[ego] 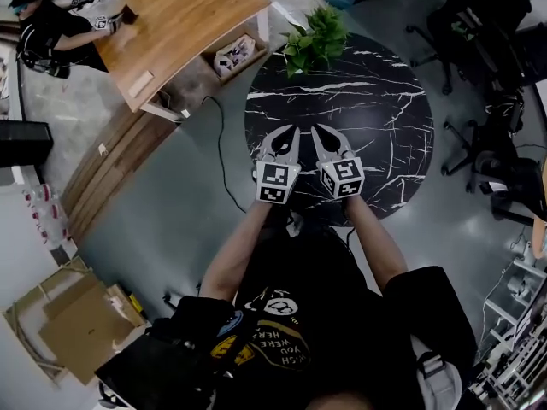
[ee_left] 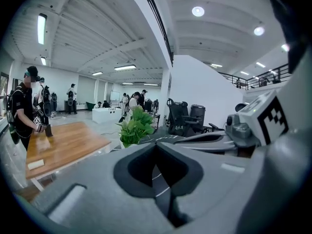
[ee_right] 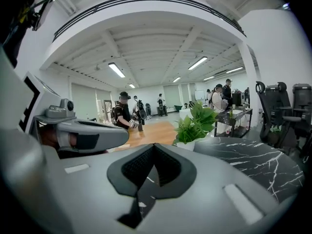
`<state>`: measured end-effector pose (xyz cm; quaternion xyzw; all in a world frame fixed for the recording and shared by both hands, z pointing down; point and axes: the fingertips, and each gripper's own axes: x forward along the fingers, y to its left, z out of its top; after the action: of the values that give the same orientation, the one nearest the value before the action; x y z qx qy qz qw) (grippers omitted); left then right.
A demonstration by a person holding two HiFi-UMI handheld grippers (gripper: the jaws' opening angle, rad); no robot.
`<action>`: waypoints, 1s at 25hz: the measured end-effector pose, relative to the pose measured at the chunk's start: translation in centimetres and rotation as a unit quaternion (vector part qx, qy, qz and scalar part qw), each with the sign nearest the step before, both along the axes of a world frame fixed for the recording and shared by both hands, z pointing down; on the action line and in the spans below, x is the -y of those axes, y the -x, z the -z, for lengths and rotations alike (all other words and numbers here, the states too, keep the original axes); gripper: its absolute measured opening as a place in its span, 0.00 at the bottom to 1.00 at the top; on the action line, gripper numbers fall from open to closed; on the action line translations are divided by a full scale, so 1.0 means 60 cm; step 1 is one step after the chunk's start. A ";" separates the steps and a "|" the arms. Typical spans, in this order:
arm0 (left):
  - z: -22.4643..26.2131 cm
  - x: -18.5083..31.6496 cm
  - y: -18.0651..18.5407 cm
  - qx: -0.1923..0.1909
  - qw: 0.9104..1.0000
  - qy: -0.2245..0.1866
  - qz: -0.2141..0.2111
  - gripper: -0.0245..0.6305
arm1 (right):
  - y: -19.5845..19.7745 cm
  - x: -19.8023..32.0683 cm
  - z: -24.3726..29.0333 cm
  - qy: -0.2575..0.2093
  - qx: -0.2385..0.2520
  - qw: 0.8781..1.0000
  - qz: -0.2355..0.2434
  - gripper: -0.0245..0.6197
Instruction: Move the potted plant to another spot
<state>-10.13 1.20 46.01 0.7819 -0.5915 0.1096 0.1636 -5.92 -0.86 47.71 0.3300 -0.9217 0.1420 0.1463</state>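
The potted plant, leafy green in a white pot, stands at the far edge of the round black marble table. My left gripper and right gripper hover side by side over the table's near half, well short of the plant. Both point toward it. The left gripper view shows the left gripper with jaws meeting and nothing between them, the plant ahead. In the right gripper view the right gripper is likewise shut and empty, the plant ahead and slightly right.
A wooden desk stands to the table's left, with a person at its far end. Office chairs ring the table's right side. A cable runs across the floor, and cardboard boxes lie at the lower left.
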 end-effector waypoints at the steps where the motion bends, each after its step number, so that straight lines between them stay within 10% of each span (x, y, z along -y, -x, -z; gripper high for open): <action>1: -0.012 0.012 0.007 0.001 1.000 0.003 -0.004 0.04 | 0.007 0.016 -0.011 -0.006 -0.003 1.000 -0.008 0.04; 4: -0.056 0.050 0.029 0.002 1.000 0.018 -0.013 0.04 | 0.028 0.066 -0.057 -0.006 -0.007 1.000 -0.026 0.06; 15: -0.167 0.154 0.084 -0.033 0.998 0.037 0.030 0.04 | 0.090 0.276 -0.275 0.002 -0.048 0.998 -0.045 0.72; 25: -0.213 0.261 0.137 0.000 0.998 0.031 0.063 0.04 | 0.143 0.394 -0.323 -0.003 -0.075 0.996 -0.049 0.82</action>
<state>-18.32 -14.45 58.79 0.7378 -0.6356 0.1173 0.1946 -14.53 -24.50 67.08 0.3849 -0.8912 0.1211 0.2072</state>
